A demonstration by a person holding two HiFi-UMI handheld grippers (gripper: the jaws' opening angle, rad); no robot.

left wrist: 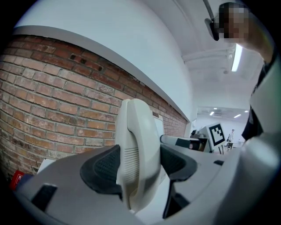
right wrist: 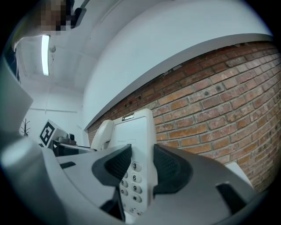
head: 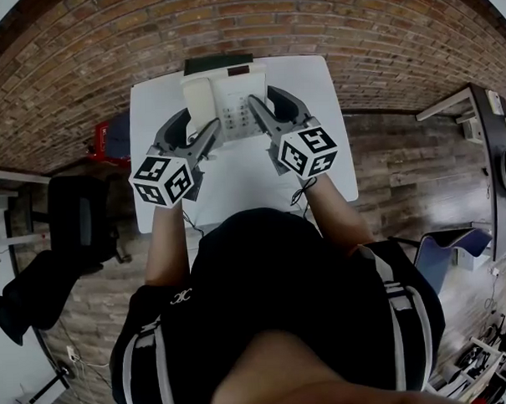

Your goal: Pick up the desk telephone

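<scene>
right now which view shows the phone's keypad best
The right gripper view: the keypad sits close between its jaws, digits readable. The head view shows it small; the left gripper view shows only the handset.

desk telephone (head: 232, 97): cream plastic, smooth, faint sheen.
handset (left wrist: 137, 132): same plastic; fine ribbed slots on its 9 o'clock side.
keys (right wrist: 134, 177): pale, smooth, plastic-looking.
left gripper (left wrist: 138, 165), right gripper (right wrist: 142, 168): grey shells, matt, smooth plastic.
pads (left wrist: 103, 169): black, dimpled, rubbery look.
table (head: 326, 152): white, smooth, matt.
wall (head: 354, 33), 12 o'clock of table: red brick, rough.
floor (head: 402, 165), 3 o'clock of table: wood-look planks, weathered, matt.
</scene>
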